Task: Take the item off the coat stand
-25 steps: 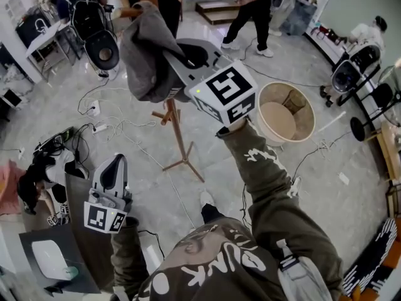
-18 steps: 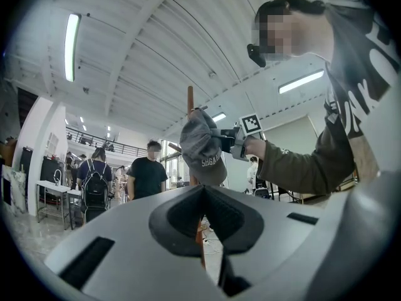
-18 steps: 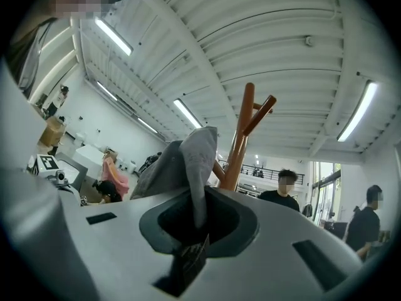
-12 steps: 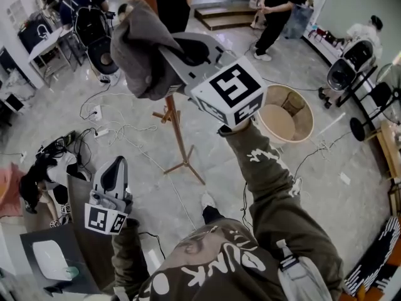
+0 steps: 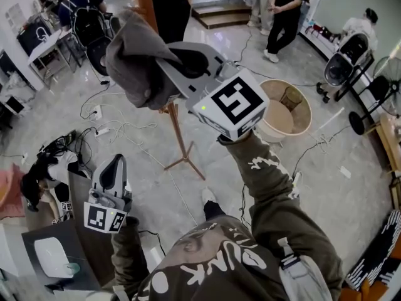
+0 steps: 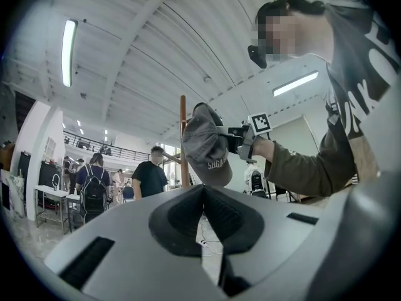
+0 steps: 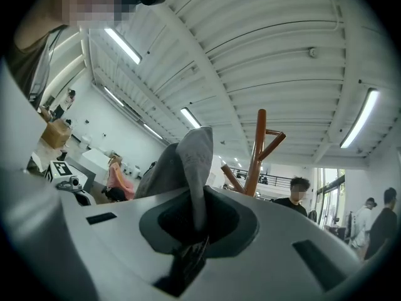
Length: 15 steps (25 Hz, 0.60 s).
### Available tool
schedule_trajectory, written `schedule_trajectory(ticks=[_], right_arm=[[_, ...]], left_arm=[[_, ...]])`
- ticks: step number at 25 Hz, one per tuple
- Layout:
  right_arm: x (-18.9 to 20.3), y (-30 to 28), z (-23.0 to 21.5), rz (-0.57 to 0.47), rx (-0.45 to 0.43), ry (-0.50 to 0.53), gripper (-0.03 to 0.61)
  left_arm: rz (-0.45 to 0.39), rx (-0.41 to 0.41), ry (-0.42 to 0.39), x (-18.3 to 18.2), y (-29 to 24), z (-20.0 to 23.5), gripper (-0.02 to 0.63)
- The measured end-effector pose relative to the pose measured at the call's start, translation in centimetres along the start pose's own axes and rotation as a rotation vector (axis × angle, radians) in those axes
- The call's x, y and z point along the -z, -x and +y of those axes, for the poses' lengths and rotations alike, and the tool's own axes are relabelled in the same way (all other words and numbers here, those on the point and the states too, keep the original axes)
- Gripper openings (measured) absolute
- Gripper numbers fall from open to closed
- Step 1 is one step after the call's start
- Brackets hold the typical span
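Left gripper (image 5: pixel 114 167): low at left of head view, jaws pressed together, nothing between them.
Grey cap (image 5: pixel 135 61): lifted high, hanging from right gripper (image 5: pixel 180 64); jaws clamped narrow on fold of cap fabric, seen edge-on in right gripper view (image 7: pixel 188 162).
Wooden coat stand (image 5: pixel 179 137): upright on marble floor below cap; in right gripper view pole and pegs (image 7: pixel 257 155) stand right of cap, gap between.
Round beige tub (image 5: pixel 306 108): on floor further right.
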State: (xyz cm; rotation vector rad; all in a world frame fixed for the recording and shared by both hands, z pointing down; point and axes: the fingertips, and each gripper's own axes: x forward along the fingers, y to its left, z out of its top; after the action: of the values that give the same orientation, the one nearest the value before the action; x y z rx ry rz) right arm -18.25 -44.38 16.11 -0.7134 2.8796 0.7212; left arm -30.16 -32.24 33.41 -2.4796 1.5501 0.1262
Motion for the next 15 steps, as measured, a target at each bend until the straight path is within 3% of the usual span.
schedule_trajectory(ticks=[15], right_arm=[[5.2, 8.8, 10.8, 0.113, 0.059, -0.098, 0.032]], left_arm=[[-0.025, 0.097, 0.015, -1.3, 6.5, -4.8, 0.005]])
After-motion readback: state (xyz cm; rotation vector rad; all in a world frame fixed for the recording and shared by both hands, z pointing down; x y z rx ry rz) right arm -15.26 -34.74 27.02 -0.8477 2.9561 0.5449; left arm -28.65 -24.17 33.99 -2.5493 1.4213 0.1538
